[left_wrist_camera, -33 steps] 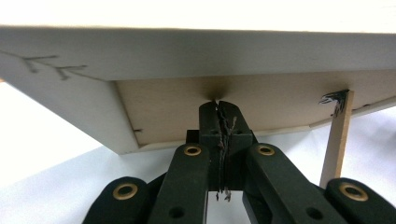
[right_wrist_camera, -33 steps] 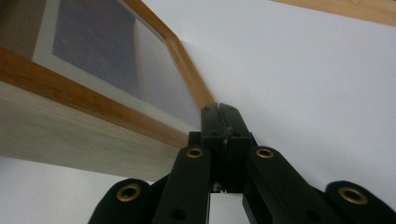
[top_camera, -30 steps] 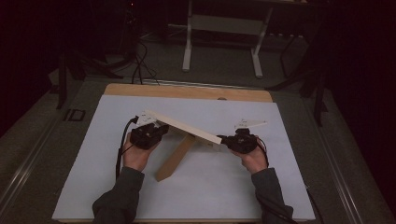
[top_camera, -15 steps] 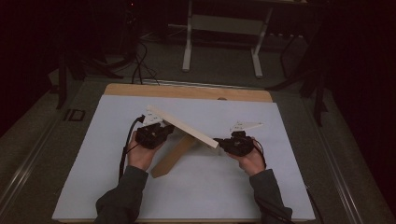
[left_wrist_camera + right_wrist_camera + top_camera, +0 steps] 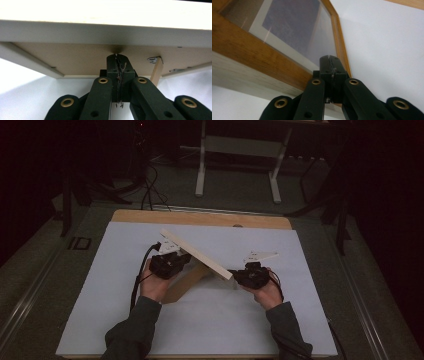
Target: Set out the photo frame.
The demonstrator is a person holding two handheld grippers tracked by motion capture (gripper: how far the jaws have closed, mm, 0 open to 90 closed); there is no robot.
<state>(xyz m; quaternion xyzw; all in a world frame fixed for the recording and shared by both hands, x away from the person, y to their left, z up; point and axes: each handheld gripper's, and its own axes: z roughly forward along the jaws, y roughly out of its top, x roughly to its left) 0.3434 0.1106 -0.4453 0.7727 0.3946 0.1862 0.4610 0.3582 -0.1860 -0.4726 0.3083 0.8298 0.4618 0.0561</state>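
A wooden picture frame [image 5: 197,254] is propped tilted above the white table, seen edge-on as a pale strip. Its brown back leg [image 5: 181,284] reaches down to the sheet. My left gripper [image 5: 184,258] is shut, and in the left gripper view its tips [image 5: 117,56] touch the frame's brown backing board [image 5: 75,58] beside a pale strut [image 5: 156,71]. My right gripper [image 5: 236,274] is also shut. Its tips [image 5: 329,59] rest against the glass front [image 5: 294,27] by the frame's wooden border [image 5: 252,52]. Nothing sits between either pair of jaws.
A white sheet [image 5: 125,320] covers the table, with a wooden strip [image 5: 200,217] at its far edge. Beyond it stand a pale metal stand [image 5: 235,165] and floor cables [image 5: 145,190]. Dark floor runs along both sides.
Both hands have drawn slightly closer together, and the frame between them now tilts more steeply. Both grippers stay shut.
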